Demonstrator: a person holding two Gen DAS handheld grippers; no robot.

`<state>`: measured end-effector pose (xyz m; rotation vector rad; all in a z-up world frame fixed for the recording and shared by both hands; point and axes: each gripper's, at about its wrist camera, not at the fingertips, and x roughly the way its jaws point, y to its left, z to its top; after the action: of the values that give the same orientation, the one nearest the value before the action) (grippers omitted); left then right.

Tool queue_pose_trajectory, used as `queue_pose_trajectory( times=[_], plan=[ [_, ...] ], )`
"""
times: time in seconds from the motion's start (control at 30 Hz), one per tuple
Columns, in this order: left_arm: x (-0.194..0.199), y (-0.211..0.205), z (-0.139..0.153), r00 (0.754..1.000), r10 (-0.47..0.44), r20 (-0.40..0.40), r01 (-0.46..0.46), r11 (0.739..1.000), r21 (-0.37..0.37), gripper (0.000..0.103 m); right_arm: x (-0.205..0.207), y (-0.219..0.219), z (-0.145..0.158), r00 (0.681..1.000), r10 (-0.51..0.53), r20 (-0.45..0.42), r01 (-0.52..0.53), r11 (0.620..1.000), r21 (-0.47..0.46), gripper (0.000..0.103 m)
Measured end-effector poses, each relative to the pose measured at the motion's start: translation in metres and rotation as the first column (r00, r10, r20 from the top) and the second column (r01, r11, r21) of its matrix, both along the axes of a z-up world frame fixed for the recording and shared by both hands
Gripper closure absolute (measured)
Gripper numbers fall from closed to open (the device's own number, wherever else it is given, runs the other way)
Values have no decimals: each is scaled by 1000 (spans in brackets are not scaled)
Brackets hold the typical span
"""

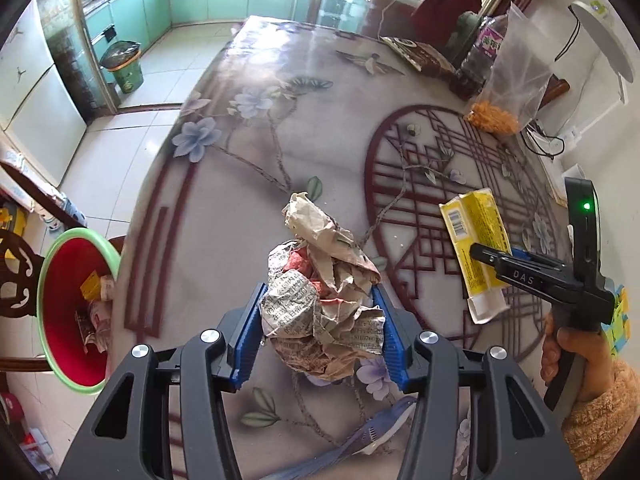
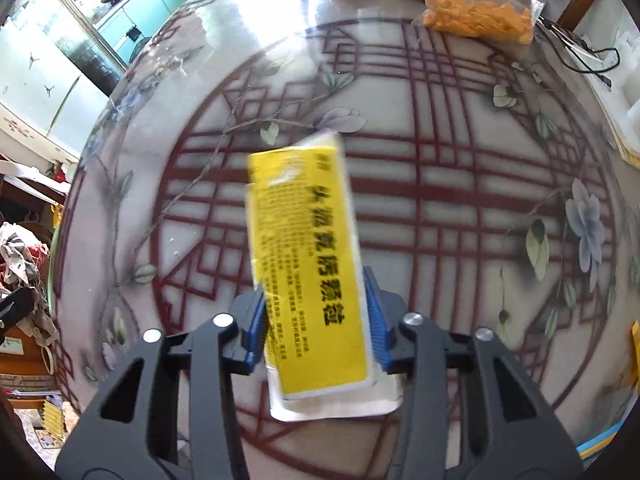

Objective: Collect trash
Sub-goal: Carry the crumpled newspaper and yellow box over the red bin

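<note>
The counter (image 1: 280,80), covered by a glossy cloth printed with pale blue flowers and a dark red lattice roundel, fills most of both views. In the left wrist view a red bin with a green rim (image 1: 52,248) stands at the left edge, below the counter's edge, with scraps of paper and a yellow piece already inside.

The left gripper (image 1: 320,312) rises from the bottom centre of its own view, its blue-padded jaws pinching a crumpled newspaper wad (image 1: 320,280) from both sides. The wad bulges up beyond the pads toward the middle of the frame, above the counter.

The right gripper (image 2: 316,320) comes up from the bottom centre of the right wrist view. Its jaws are pressed against the two long edges of a flat yellow box (image 2: 308,264) with black printed characters, which slants up toward the frame's centre over the red lattice; its white end flap hangs open at the lower end. In the left wrist view the same box shows at centre right with a barcode on one side, and a hand (image 1: 568,356) in a fuzzy orange sleeve grips the tool's handle at the lower right.

A clear plastic bag of orange pieces (image 2: 480,20) sits on the counter at the upper right of both views.
</note>
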<state>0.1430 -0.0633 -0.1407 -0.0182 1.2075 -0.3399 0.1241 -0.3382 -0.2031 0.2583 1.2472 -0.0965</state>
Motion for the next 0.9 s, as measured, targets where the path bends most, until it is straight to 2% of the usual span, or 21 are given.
queue_pose_trajectory(
  times=[0.2,0.5,0.9],
  plan=[
    [-14,7,7,1000,10,23,-10,1000,-2,54,-19,12,29,998,-24,57,23,999,21,64],
    [-31,19,15,999,14,46,-13,1000,-16,54,-41,52,63,992,36,119,-39,999,21,64],
    [-42,72,21,994,95,62,-93,995,-34,54,-40,118,91,972,147,184,-157,987,37,64]
  ],
)
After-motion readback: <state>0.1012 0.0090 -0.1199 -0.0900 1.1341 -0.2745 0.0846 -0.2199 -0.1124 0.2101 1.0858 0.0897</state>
